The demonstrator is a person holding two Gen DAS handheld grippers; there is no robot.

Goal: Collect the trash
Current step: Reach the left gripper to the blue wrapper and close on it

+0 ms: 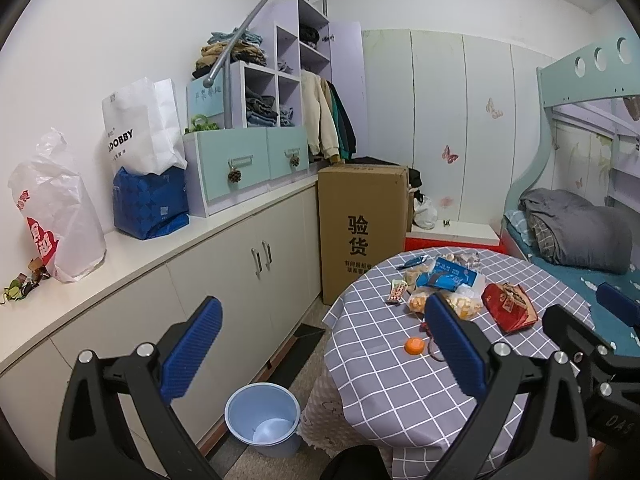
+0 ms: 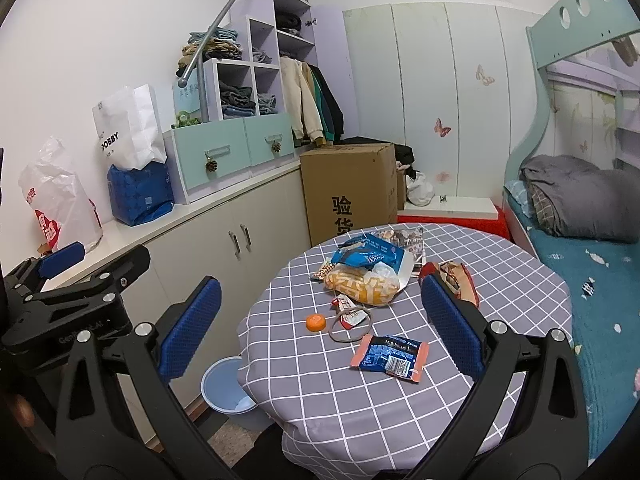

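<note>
1. Both tools were held above the near edge of the round counter (image 2: 400, 412) with its grey checked cloth, and neither carried anything. The left tool (image 1: 324, 350) had its blue pads spread wide apart, and the right tool (image 2: 320, 332) stood equally wide.
2. The trash lay in the centre of the right wrist frame: a blue-and-orange snack wrapper (image 2: 390, 358) nearest, then a rubber band (image 2: 350, 326) looped around a small red-and-white sachet (image 2: 347, 314), with an orange bottle cap (image 2: 315, 322) just left of them.
3. Higher in that frame sat a heap: a yellow snack bag (image 2: 366, 286), a blue packet (image 2: 370, 256) on top of it, and a red wrapper (image 2: 456, 280) to the right, partly behind the right pad.
4. The blue waste bin (image 1: 262, 418) stood on the floor at the lower centre of the left wrist frame, just beside the cloth's hanging edge, seemingly with only a pale scrap or liner at its bottom.
5. The sensible first pick looked to be the flat snack wrapper, since it was nearest and apart from the rest.
6. Being flat and thin, it would likely need one pad slid under a raised edge or crimped end, rather than a straight pinch from above, which risked bunching the cloth.
7. The cap would probably roll if nudged, so gripping it across its rim seemed wiser.
8. Carrying each piece low and releasing directly over the bin's mouth should keep light wrappers from drifting.
</note>
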